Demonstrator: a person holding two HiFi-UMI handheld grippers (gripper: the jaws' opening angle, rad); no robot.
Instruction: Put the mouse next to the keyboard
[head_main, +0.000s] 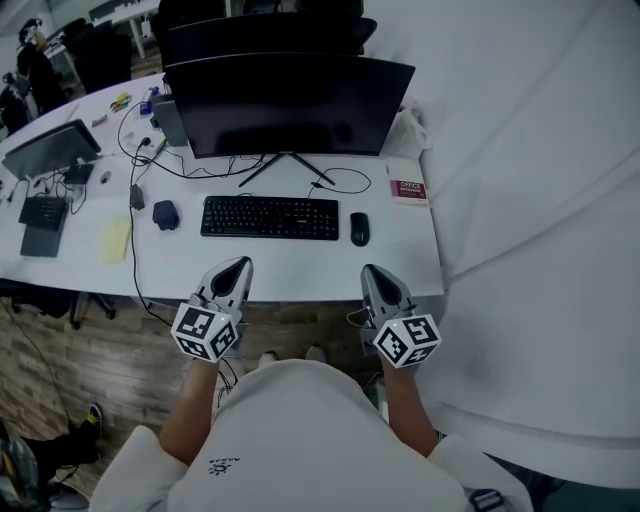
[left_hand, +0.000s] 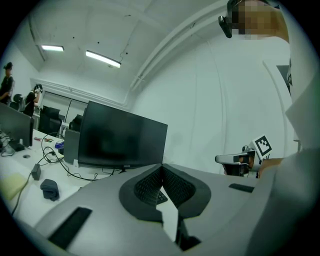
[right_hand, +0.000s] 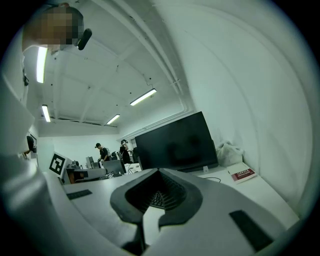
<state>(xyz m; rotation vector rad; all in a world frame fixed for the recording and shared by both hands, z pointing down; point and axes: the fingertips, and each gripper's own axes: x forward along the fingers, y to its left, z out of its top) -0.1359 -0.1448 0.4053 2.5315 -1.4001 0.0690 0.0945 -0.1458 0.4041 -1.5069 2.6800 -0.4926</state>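
Nearest the person, the left gripper (head_main: 238, 266) and right gripper (head_main: 372, 272) hang short of the counter (head_main: 300, 268) edge. Both have their fingers pressed together on nothing, likely a resting pose clear of the work. Further out, the black mouse (head_main: 360, 229) lies just beside the right end of the keyboard (head_main: 270, 217), apart from it and where a right hand would reach. Its long axis runs away from the person, crosswise to the keyboard, with its front towards the monitor (head_main: 290, 105).
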